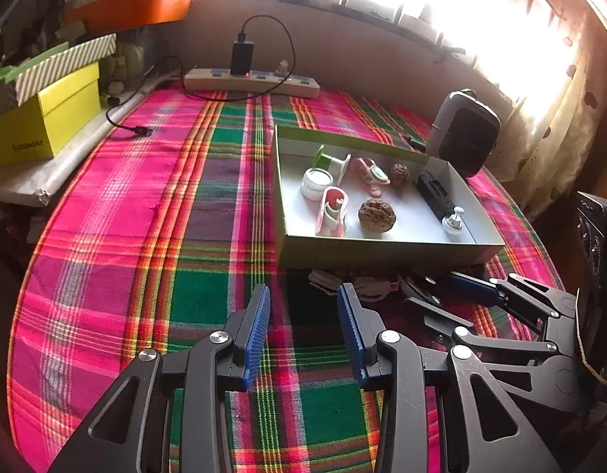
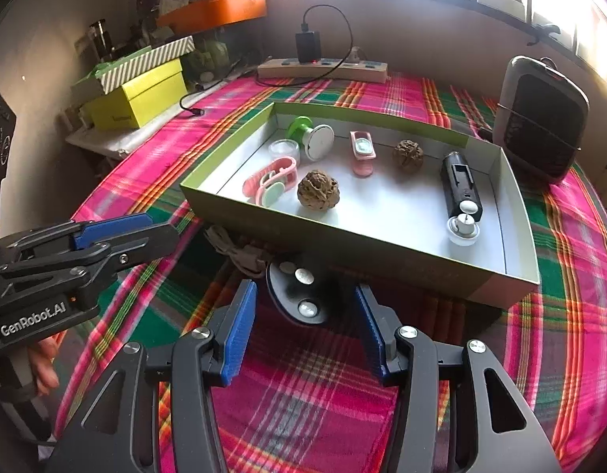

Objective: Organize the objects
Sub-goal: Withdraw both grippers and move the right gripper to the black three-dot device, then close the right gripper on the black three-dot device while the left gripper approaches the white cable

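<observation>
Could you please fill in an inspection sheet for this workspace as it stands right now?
Surface: plaid tablecloth, pink and green.
Job's things: open box holds two walnuts, pink clips, green spool, small jar, black device. A dark round item and a pale bundle lie outside, before the box.
Clutter: yellow box, striped box, heater.
Grippers: left gripper open, empty; right gripper open around the round item, not gripping.
Cables: power strip with charger, loose cable.
Surroundings: bright window, curtain, orange tray.
</observation>
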Tool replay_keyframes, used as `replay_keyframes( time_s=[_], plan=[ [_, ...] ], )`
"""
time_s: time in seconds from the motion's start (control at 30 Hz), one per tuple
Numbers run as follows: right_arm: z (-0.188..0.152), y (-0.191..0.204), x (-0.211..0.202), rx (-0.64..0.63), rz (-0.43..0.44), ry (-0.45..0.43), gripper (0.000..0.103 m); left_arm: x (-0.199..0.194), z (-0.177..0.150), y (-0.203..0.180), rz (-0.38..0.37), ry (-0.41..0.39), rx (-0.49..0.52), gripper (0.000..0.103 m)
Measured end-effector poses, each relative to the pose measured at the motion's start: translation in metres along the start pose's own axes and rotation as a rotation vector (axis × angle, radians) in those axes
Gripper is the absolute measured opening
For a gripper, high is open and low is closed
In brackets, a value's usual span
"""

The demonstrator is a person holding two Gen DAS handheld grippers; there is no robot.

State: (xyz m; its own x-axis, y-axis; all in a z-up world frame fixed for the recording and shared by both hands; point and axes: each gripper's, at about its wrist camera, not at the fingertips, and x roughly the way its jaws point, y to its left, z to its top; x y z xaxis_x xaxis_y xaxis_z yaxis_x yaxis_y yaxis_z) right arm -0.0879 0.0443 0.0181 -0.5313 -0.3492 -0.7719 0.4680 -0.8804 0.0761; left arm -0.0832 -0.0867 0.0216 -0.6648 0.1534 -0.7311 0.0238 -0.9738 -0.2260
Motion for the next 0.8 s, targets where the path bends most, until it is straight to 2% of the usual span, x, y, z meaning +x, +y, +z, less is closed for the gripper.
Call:
replay_keyframes(
  time_s=[0.33, 0.6, 0.73, 0.8],
  plan=[
    [0.004, 0.002, 0.011, -0.034, -0.058, 0.035, 0.051, 0.014, 0.007, 0.002, -0.029, 0.021, -0.013, 0.034],
    [0.002, -0.011, 0.007, 0.014, -0.057, 0.021, 0.050, 0.026, 0.010, -0.004, -0.062, 0.053, 0.013, 0.034],
    [0.000, -0.014, 0.004, 0.016, -0.066, 0.017, 0.041, 0.031, 0.011, -0.007, -0.071, 0.056, 0.013, 0.034],
    [-0.001, -0.015, 0.002, 0.019, -0.061, 0.018, 0.040, 0.033, 0.012, -0.007, -0.066, 0.057, 0.012, 0.034]
  ],
)
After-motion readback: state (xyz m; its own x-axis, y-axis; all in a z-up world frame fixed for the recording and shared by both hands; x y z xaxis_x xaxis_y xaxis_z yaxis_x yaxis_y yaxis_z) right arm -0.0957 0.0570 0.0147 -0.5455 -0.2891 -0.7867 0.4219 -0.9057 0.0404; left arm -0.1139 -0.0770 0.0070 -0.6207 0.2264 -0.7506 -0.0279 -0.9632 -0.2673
